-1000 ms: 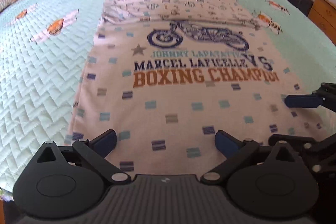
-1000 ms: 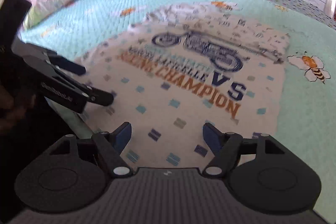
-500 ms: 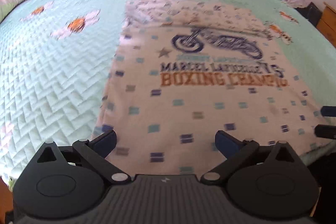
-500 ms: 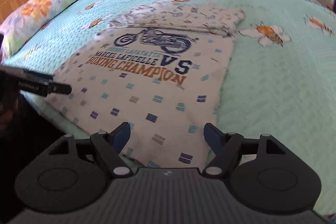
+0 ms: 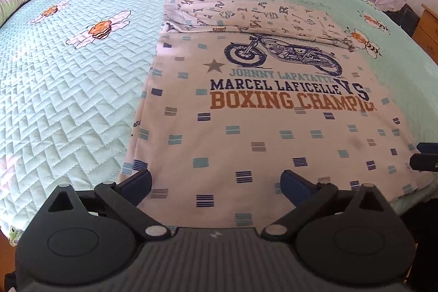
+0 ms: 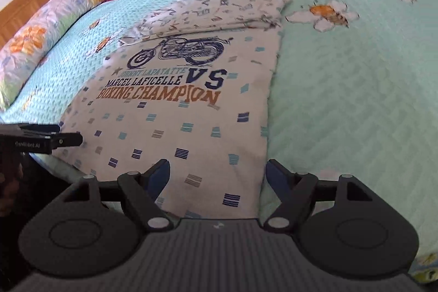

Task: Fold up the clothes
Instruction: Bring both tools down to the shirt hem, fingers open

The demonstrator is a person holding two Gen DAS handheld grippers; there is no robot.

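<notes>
Left wrist view:
- T-shirt: lying flat on the quilted bed, printed side up, sleeves folded in, near hem reaching the bed's edge.
- Left gripper: hovering over the near hem toward its left corner; jaws standing wide apart, gripping nothing.
- Right gripper: showing only its tips at the right border.

Right wrist view:
- T-shirt: lying left of centre, right edge running straight.
- Right gripper: hovering over the near right corner; jaws standing wide apart, holding nothing.
- Left gripper: entering from the left edge.
- Pillow: lying along the headboard.
</notes>
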